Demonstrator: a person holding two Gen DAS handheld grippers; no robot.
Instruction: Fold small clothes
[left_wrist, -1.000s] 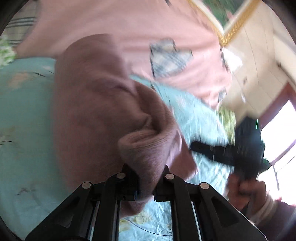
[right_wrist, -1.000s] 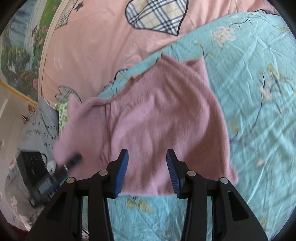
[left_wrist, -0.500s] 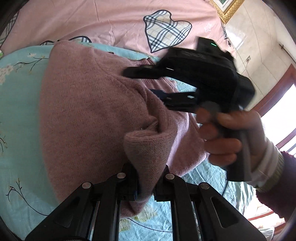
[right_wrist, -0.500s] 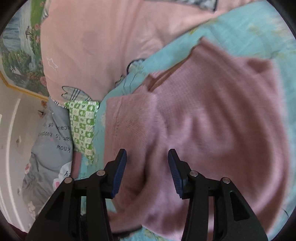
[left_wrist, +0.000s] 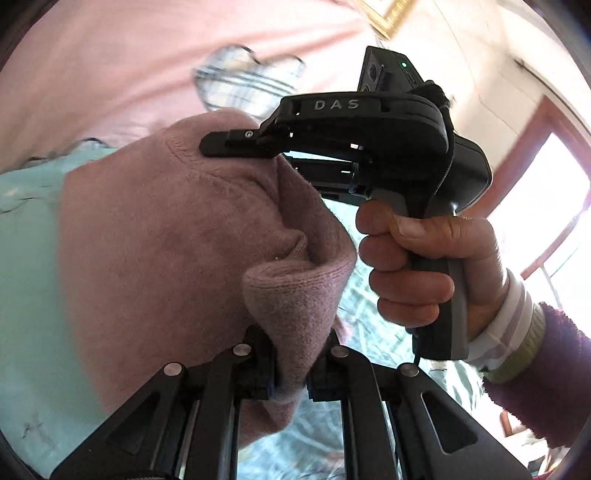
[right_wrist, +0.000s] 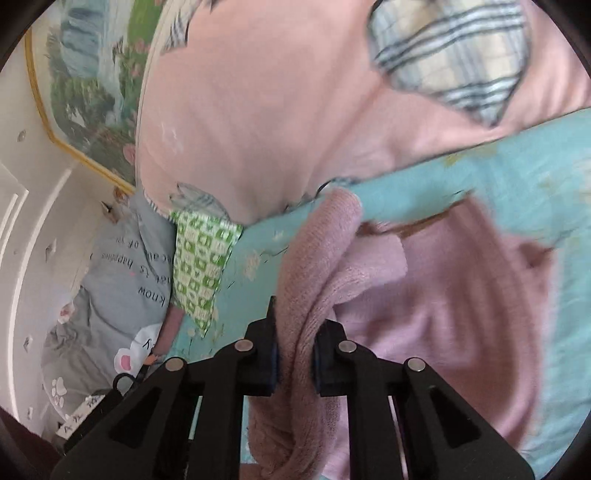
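Left claw (left_wrist: 290, 373) stays clamped on a bunched fold of the mauve knit garment (left_wrist: 159, 236). Right claw (right_wrist: 295, 363), apart a second ago, is now closing onto a second fold. Two-point hold enables lifting the garment off the turquoise bedsheet (right_wrist: 517, 162) beyond.

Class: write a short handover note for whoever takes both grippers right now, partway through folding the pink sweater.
Left gripper: shut on a bunched edge of the pink sweater.
Right gripper: jaws closing, a thick roll of the same sweater between them, pads pressing on it.
Sweater: partly lifted, the rest lying on the turquoise sheet.
Done: both ends gripped.
Left: carry the fold over, lay it flat, release, probably fold again.
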